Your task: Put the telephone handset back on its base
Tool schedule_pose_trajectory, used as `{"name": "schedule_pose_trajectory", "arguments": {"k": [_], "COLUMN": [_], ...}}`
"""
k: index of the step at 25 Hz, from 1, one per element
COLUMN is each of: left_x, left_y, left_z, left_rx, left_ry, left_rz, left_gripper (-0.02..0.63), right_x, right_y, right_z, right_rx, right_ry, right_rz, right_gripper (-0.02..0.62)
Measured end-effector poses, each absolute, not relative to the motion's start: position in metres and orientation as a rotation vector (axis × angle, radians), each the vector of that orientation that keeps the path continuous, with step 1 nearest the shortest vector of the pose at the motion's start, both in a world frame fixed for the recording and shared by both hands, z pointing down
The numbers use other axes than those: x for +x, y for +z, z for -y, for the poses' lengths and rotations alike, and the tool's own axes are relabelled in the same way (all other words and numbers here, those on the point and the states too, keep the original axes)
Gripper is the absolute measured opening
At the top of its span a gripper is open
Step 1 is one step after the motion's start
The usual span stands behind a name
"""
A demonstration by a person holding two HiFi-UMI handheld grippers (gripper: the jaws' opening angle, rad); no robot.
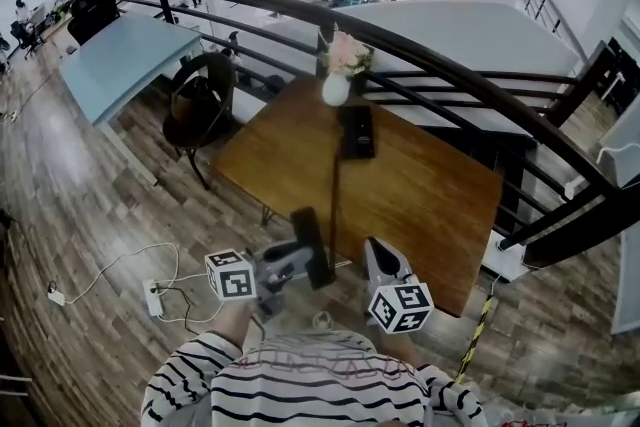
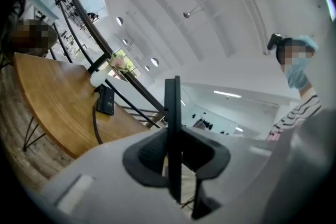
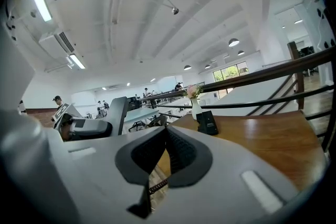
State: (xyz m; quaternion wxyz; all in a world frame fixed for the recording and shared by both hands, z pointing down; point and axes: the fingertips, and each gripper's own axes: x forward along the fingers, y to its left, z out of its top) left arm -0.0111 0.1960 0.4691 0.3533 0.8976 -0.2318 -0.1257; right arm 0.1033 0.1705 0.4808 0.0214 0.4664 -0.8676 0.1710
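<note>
The black telephone base (image 1: 357, 130) lies at the far side of the wooden table (image 1: 430, 205), next to a white vase with flowers (image 1: 337, 85). A dark cord (image 1: 333, 195) runs from it to the black handset (image 1: 311, 246), which sits off the table's near edge. My left gripper (image 1: 303, 262) is shut on the handset. In the left gripper view the handset (image 2: 172, 128) stands edge-on between the jaws, and the base (image 2: 105, 100) is far ahead. My right gripper (image 1: 374, 250) is shut and holds nothing. In the right gripper view its pads (image 3: 170, 150) meet, with the base (image 3: 209, 122) beyond.
A curved black railing (image 1: 450, 65) runs behind the table. A dark round chair (image 1: 200, 103) stands at the table's left. On the wood floor to the left lies a white power strip (image 1: 155, 298) with cables. A pale blue table (image 1: 125, 60) stands further left.
</note>
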Motion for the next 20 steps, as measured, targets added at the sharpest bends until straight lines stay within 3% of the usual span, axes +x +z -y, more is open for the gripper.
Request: {"name": "schedule_pose_trajectory", "arguments": {"k": [11, 20], "left_x": [0.024, 0.004], "left_y": [0.487, 0.494], "left_z": [-0.125, -0.061], "left_rx": [2.298, 2.277], "left_ry": [-0.315, -0.303], "left_rz": [0.644, 0.614], "left_gripper": [0.077, 0.077], "right_x": [0.132, 0.113], "right_y": [0.504, 0.508], "right_z": [-0.095, -0.031], "right_rx": [1.362, 1.388], "right_ry": [0.570, 0.593], "right_rz": [2.691, 2.670], "right_gripper": [0.000, 0.000]}}
